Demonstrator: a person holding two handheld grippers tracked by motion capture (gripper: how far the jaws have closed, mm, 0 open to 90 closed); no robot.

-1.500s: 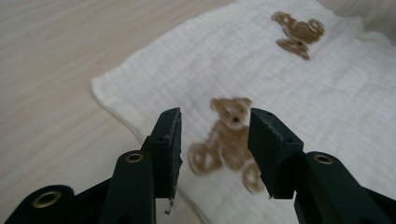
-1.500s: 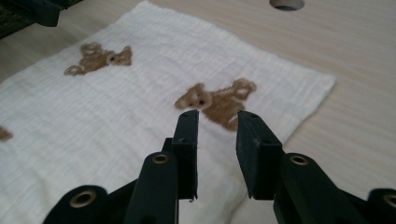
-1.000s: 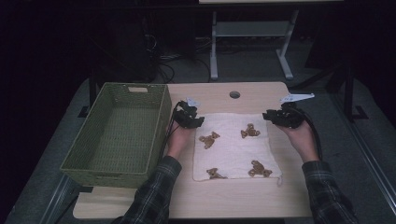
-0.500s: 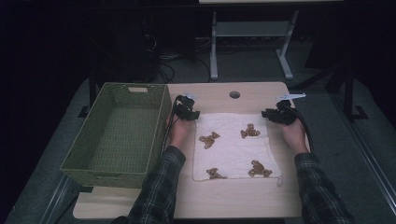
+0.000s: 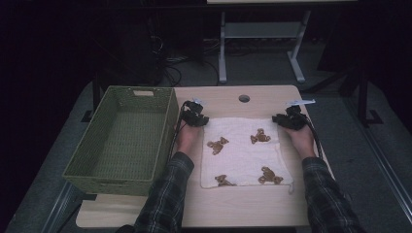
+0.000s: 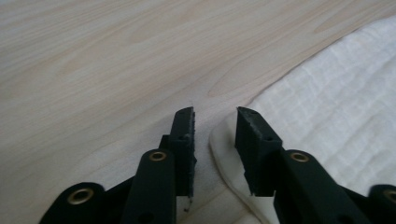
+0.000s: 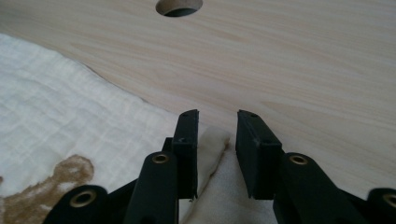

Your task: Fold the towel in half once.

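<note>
Right gripper view: right tool (image 7: 215, 122) agape astride towel (image 7: 70, 116) corner, bear print (image 7: 42, 186) beside

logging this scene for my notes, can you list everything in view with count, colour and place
white cloth with brown teddy bear prints: one, flat on the table's middle
woven green basket: one, at the table's left edge
light wooden table: one, round hole near its far edge
grey metal frame: one, on the floor behind
left gripper: black, at the cloth's far left corner, jaws just closing, gap showing
right gripper: black, far right corner between its jaws
plaid sleeves: two, at the bottom
</note>
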